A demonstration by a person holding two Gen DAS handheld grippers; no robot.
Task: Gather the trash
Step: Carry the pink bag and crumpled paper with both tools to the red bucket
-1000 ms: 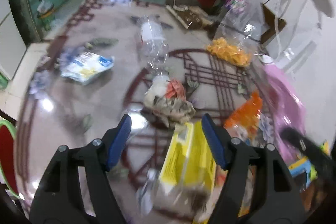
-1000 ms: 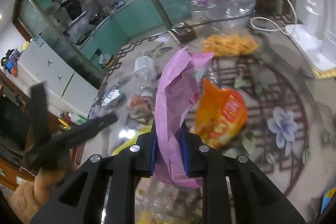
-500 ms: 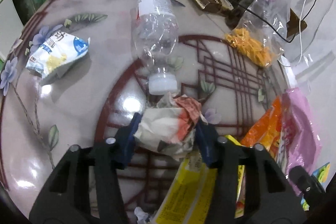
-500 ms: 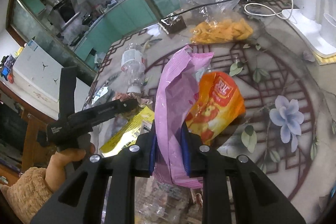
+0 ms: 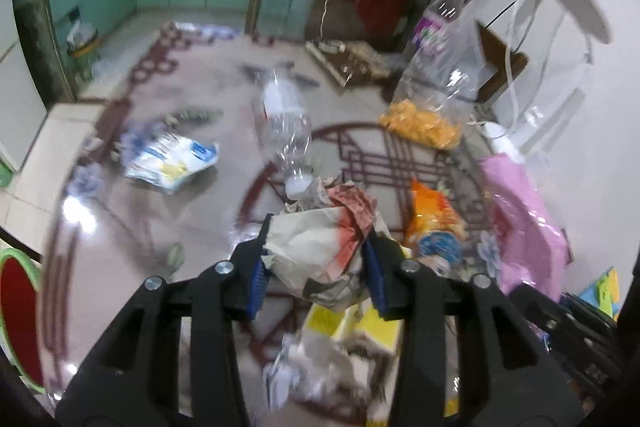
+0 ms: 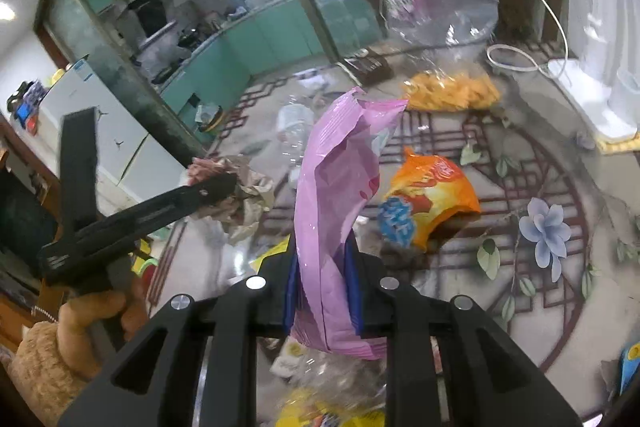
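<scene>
My left gripper (image 5: 316,267) is shut on a crumpled wad of paper (image 5: 320,235), white with red patches, held above the patterned table (image 5: 168,203). The wad also shows in the right wrist view (image 6: 236,187), at the tip of the left gripper (image 6: 212,189). My right gripper (image 6: 324,287) is shut on a pink snack bag (image 6: 336,195), which stands upright between the pads. The pink bag shows at the right of the left wrist view (image 5: 524,223). An orange snack bag (image 6: 428,203), an empty clear bottle (image 5: 288,123) and a blue-white wrapper (image 5: 172,159) lie on the table.
A clear bag of orange snacks (image 5: 428,107) stands at the back right, with a purple-capped bottle (image 5: 440,11) behind it. A yellow wrapper (image 5: 352,319) and crumpled scraps (image 5: 288,375) lie below my left gripper. A white cable (image 6: 516,63) and a white appliance (image 6: 592,99) sit at the right.
My left gripper closed on the crumpled paper wad and lifted it off the table. My right gripper kept hold of the pink bag and stayed about in place.
</scene>
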